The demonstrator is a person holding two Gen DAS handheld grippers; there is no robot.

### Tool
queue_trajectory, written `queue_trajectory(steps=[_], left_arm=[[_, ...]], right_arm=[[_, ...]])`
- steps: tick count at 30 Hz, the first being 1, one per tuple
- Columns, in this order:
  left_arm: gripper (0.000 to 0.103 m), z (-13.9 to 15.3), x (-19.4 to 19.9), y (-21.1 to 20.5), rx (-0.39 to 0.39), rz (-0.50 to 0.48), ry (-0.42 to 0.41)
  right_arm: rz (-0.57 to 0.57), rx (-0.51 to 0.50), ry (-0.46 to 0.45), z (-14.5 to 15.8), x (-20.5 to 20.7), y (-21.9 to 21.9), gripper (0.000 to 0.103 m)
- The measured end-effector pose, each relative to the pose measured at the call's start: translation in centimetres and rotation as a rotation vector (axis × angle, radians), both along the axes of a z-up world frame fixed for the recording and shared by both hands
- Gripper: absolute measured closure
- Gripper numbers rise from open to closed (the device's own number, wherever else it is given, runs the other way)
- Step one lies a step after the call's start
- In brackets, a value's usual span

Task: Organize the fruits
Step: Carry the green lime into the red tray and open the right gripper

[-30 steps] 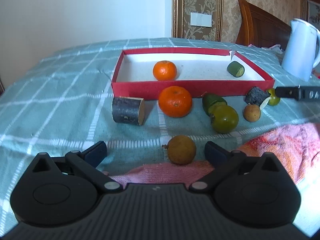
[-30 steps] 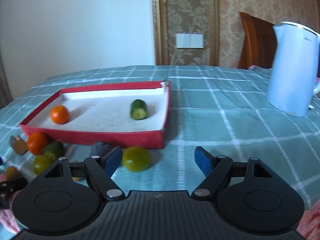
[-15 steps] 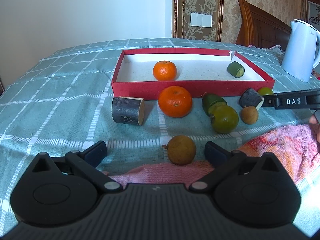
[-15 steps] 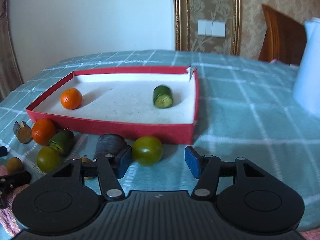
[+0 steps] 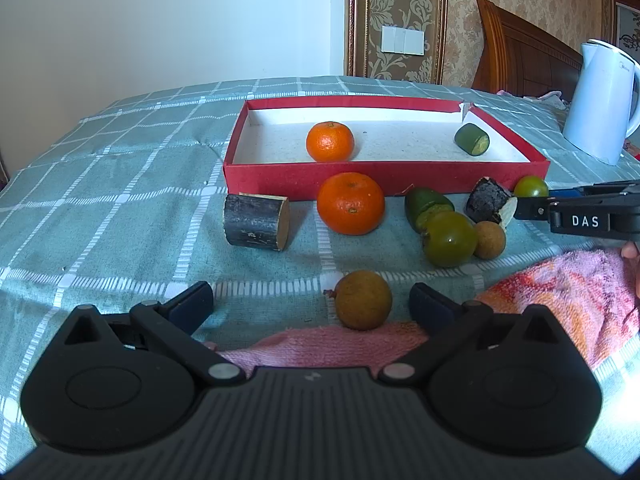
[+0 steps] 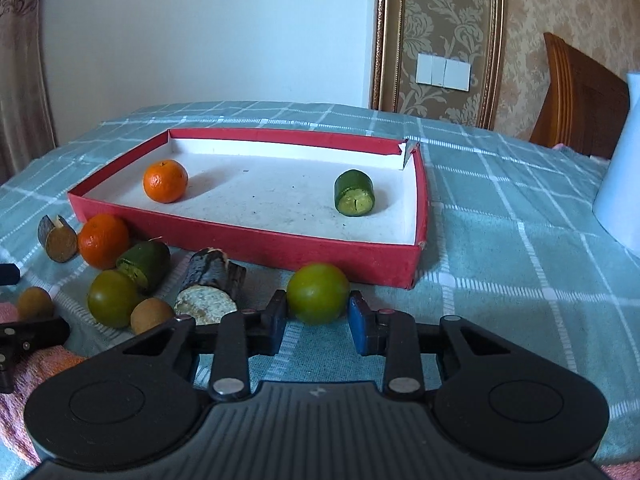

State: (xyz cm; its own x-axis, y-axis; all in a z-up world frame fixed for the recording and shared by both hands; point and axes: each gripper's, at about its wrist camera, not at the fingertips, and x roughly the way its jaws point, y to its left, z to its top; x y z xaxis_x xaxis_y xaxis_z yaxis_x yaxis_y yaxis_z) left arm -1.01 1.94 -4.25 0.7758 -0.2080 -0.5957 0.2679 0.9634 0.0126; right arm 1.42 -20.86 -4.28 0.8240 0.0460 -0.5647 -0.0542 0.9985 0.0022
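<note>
Two pads of the right hand-held gripper (image 6: 317,323) are closing against a green fruit (image 6: 318,299) at the red tray's (image 6: 256,242) six o'clock; left hand-held gripper (image 5: 311,307) gapes wide.

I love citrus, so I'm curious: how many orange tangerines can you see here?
2. One tangerine lies inside the red tray, toward its left end. The other tangerine sits on the checked cloth just outside the tray's front wall. None appears hidden.

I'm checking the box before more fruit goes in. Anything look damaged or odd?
Yes: the red box's far right corner is torn, its white flap bent inward. Also, dark bark-covered chunks lie among the fruit outside it.
</note>
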Motion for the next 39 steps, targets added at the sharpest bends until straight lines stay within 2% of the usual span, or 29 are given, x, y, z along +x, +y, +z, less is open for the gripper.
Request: queue_trajectory(steps=[6, 15, 27, 39], left_arm=[[0.0, 0.0, 0.0, 0.0, 0.0, 0.0, 0.0], [0.0, 0.0, 0.0, 0.0, 0.0, 0.0, 0.0], [0.0, 0.0, 0.0, 0.0, 0.0, 0.0, 0.0], [0.0, 0.0, 0.0, 0.0, 0.0, 0.0, -0.001]], right_arm=[[-0.021, 0.014, -0.006, 0.2, -0.3, -0.3, 0.071], [-0.038, 0.034, -0.083, 2.4, -1.1, -0.7, 0.071], [-0.028, -0.029, -0.095, 3.6, 1.7, 0.7, 0.071], [0.006, -0.085, -0.075, 3.4, 5.3, 2.7, 0.071]])
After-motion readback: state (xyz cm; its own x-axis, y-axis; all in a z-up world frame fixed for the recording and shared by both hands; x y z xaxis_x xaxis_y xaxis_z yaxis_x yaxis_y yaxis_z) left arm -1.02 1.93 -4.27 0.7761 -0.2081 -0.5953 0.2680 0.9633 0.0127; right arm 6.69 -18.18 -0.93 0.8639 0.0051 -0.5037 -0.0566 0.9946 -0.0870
